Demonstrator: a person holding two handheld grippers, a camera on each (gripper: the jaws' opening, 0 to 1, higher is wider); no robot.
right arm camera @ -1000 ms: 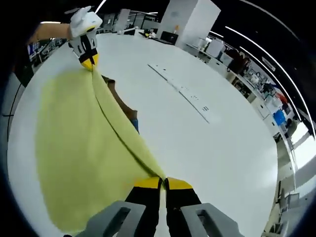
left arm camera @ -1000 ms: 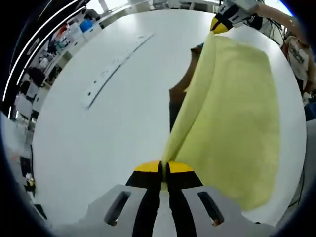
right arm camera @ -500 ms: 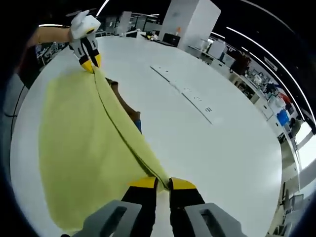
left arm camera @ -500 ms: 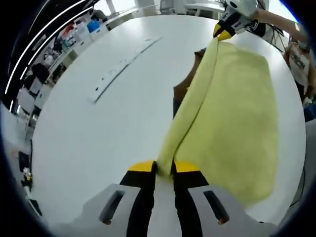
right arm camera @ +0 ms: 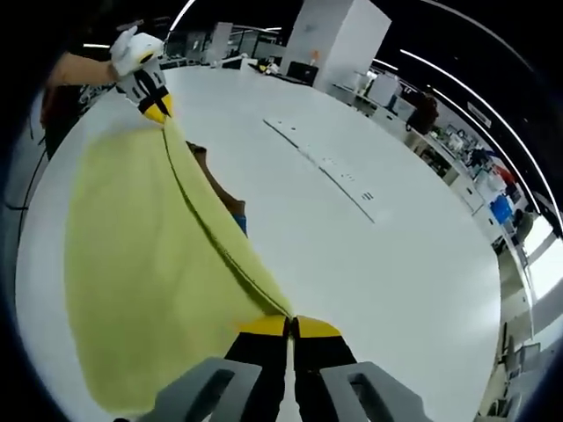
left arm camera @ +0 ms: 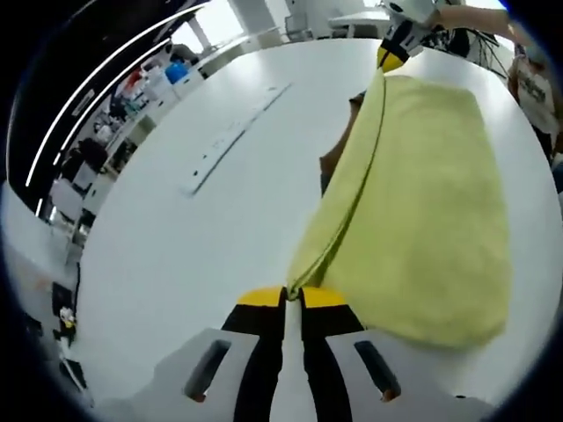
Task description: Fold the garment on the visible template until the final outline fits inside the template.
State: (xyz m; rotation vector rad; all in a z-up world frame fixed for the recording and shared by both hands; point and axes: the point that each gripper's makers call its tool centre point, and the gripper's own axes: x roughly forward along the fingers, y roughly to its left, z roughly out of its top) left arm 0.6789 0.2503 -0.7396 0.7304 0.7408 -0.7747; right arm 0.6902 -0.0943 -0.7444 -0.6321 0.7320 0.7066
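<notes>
Tools had reclosed after a brief loosening: left tool [left arm camera: 293, 294] and right tool [right arm camera: 290, 322] pinched the yellow garment's [left arm camera: 422, 211] doubled edge, stretched over the white desk [left arm camera: 202, 237], fold ready for laying down.

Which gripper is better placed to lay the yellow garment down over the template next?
Neither alone: left gripper and right gripper each pinch one end of the yellow garment's taut top edge, so both should probably lower together.
</notes>
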